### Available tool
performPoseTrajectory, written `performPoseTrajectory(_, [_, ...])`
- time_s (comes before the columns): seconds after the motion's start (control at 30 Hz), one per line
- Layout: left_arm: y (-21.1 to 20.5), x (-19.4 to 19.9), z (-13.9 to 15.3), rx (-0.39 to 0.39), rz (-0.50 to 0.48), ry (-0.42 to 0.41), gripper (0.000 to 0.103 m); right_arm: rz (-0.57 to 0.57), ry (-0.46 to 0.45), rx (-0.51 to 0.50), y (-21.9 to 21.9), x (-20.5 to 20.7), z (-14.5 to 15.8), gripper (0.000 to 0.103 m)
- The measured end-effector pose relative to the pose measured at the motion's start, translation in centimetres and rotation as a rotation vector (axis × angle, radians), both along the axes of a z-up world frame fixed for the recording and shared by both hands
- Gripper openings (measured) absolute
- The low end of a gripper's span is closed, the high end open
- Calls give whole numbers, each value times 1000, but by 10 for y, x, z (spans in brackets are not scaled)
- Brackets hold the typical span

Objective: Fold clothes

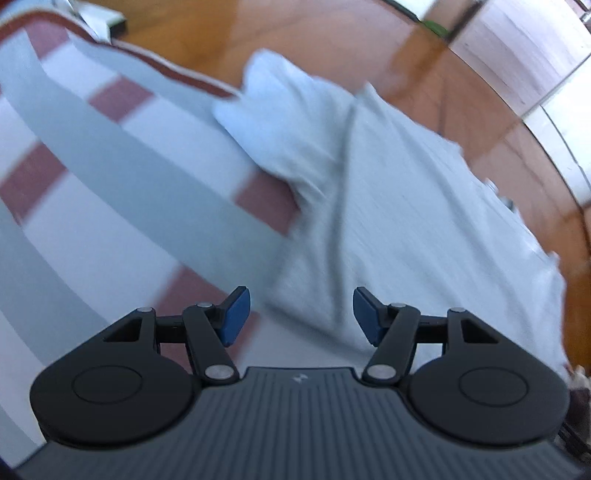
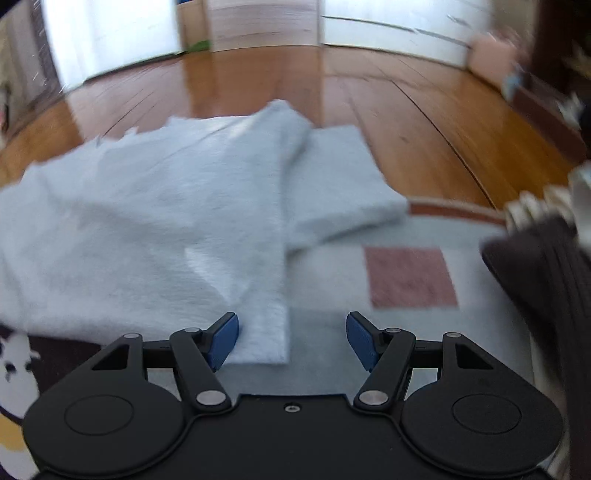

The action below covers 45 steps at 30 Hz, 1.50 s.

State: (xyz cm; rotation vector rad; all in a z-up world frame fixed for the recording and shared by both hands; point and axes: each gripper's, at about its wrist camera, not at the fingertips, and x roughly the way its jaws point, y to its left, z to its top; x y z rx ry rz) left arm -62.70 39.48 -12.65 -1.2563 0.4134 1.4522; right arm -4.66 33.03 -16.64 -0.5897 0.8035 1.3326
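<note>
A light grey-blue garment [image 1: 388, 206] lies spread on a rug, partly over the wooden floor. In the left wrist view one part is folded over near its far end. My left gripper [image 1: 301, 314] is open and empty, hovering just above the garment's near edge. In the right wrist view the same garment [image 2: 147, 229] lies with a flap folded across it and a sleeve sticking out to the right. My right gripper [image 2: 291, 339] is open and empty, over the garment's near corner. Both views are motion-blurred.
The rug [image 1: 110, 192] is grey and white with dull red squares and a red border. Wooden floor [image 2: 406, 103] lies beyond it. A dark brown ribbed cloth [image 2: 546, 280] sits at the right edge. White cabinets [image 2: 388, 26] stand at the back.
</note>
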Motion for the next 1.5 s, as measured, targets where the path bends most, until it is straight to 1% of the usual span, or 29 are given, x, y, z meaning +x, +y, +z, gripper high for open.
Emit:
performPoseTrajectory(0.1, [-1, 7, -8, -27, 3, -82, 62, -45, -9, 0, -14, -4, 0, 69])
performPoseTrajectory(0.2, [-3, 11, -10, -40, 19, -97, 62, -28, -34, -20, -27, -6, -6, 69])
performPoseTrajectory(0.27, [-4, 5, -9, -40, 46, -62, 63, -25, -41, -12, -33, -4, -8, 70])
performPoseTrajectory(0.33, [-12, -3, -8, -40, 95, -31, 64, -59, -15, -5, -36, 0, -5, 70])
performPoseTrajectory(0.43, [-19, -15, 1, 3, 183, 31, 64, -99, 36, 17, -41, 5, 2, 71])
performPoseTrajectory(0.47, [-21, -18, 4, 17, 213, 52, 64, -79, 86, 38, -43, 6, 6, 71])
performPoseTrajectory(0.5, [-22, -22, 6, 32, 237, 68, 64, -61, 163, 51, -44, 7, 5, 70])
performPoseTrajectory(0.53, [-22, -22, 7, 46, 232, 61, 63, -43, 245, 61, -45, 8, 3, 70])
performPoseTrajectory(0.6, [-18, -18, 1, 43, 183, 6, 61, -21, 389, 75, -44, 8, -1, 70])
performPoseTrajectory(0.63, [-16, -16, -6, 23, 166, -40, 55, -21, 432, 72, -43, 6, -5, 70])
performPoseTrajectory(0.67, [-13, -13, -14, 3, 149, -87, 47, -21, 470, 67, -41, 5, -9, 70])
performPoseTrajectory(0.73, [-8, -11, -29, -36, 146, -168, 44, -47, 518, 70, -40, 8, -13, 71])
performPoseTrajectory(0.77, [-8, -12, -33, -29, 167, -181, 44, -62, 541, 72, -40, 10, -15, 71])
performPoseTrajectory(0.8, [-9, -11, -31, -7, 195, -168, 44, -76, 564, 74, -41, 11, -17, 71])
performPoseTrajectory(0.9, [-8, -16, -33, 34, 236, -178, 45, -120, 632, 80, -41, 16, -23, 71])
performPoseTrajectory(0.97, [-1, -20, -42, 90, 216, -289, 44, -149, 677, 84, -41, 20, -27, 71])
performPoseTrajectory(1.0, [4, -20, -47, 92, 185, -351, 40, -161, 692, 94, -41, 20, -28, 71])
performPoseTrajectory(1.03, [8, -18, -51, 90, 163, -383, 17, -169, 700, 108, -40, 20, -29, 71])
performPoseTrajectory(1.07, [10, -14, -52, 94, 152, -375, 11, -176, 707, 124, -39, 20, -31, 72])
performPoseTrajectory(1.1, [11, -10, -51, 100, 144, -361, 11, -183, 715, 139, -37, 20, -32, 73])
performPoseTrajectory(1.17, [7, -10, -35, 145, 153, -276, 9, -186, 680, 142, -36, 17, -30, 76])
performPoseTrajectory(1.2, [1, -13, -22, 194, 165, -235, 8, -187, 661, 141, -36, 16, -29, 75])
performPoseTrajectory(1.23, [-5, -17, -9, 243, 178, -194, 7, -187, 641, 141, -35, 15, -28, 70])
performPoseTrajectory(1.27, [-13, -21, 5, 291, 201, -148, 6, -188, 622, 141, -34, 13, -27, 32])
performPoseTrajectory(1.3, [-21, -26, 16, 334, 230, -106, 6, -189, 603, 141, -34, 12, -26, 4])
performPoseTrajectory(1.33, [-30, -32, 26, 373, 263, -67, 0, -190, 584, 141, -33, 11, -25, 6])
performPoseTrajectory(1.37, [-36, -39, 30, 386, 315, -47, 0, -190, 564, 141, -33, 9, -25, 5])
performPoseTrajectory(1.4, [-38, -47, 30, 365, 354, -33, 0, -191, 545, 141, -32, 8, -24, 5])
performPoseTrajectory(1.5, [-42, -67, 9, 226, 400, -108, 0, -193, 487, 140, -30, 4, -21, 5])
